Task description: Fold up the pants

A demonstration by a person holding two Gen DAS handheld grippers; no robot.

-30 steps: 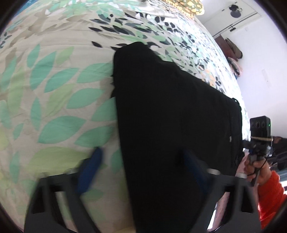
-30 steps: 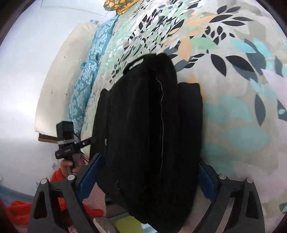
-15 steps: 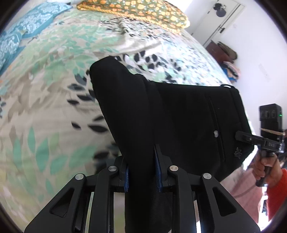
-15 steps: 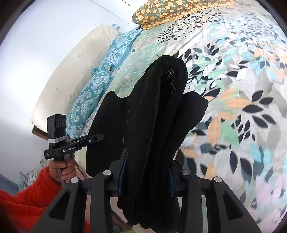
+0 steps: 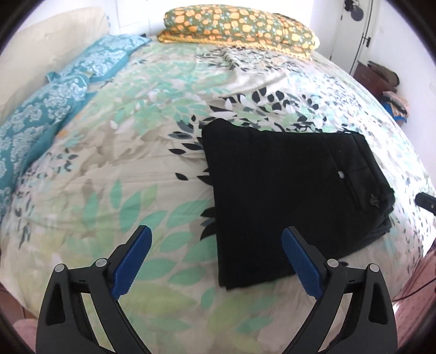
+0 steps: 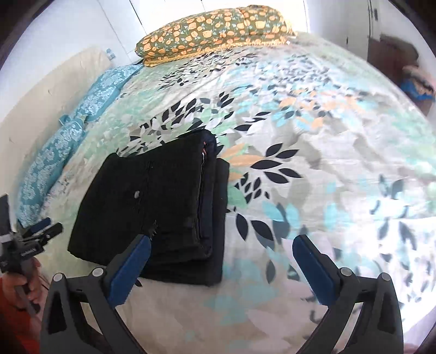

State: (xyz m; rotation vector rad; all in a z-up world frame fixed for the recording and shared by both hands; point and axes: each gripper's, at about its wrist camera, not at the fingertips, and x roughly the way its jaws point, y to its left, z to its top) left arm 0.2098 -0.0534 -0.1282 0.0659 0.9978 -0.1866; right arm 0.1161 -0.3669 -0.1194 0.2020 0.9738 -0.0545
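The black folded fabric pants (image 5: 288,190) lie flat in a compact rectangular stack on the leaf-printed bedspread (image 5: 114,168), free of both tools. In the left wrist view the left gripper (image 5: 216,254), black-framed with blue pads, hangs above the bed with its jaws spread wide after just opening; nothing sits between the pads, and the near left corner of the pants shows in the gap, below them and apart. In the right wrist view the right gripper (image 6: 222,261) is likewise wide, its jaws freshly opened and empty; the stack lies ahead and to the left, its near right corner showing past the left pad. A white button and a pocket seam face up. An orange-flowered green pillow (image 5: 239,24) and teal patterned pillows (image 5: 54,109) rest well beyond the pants.
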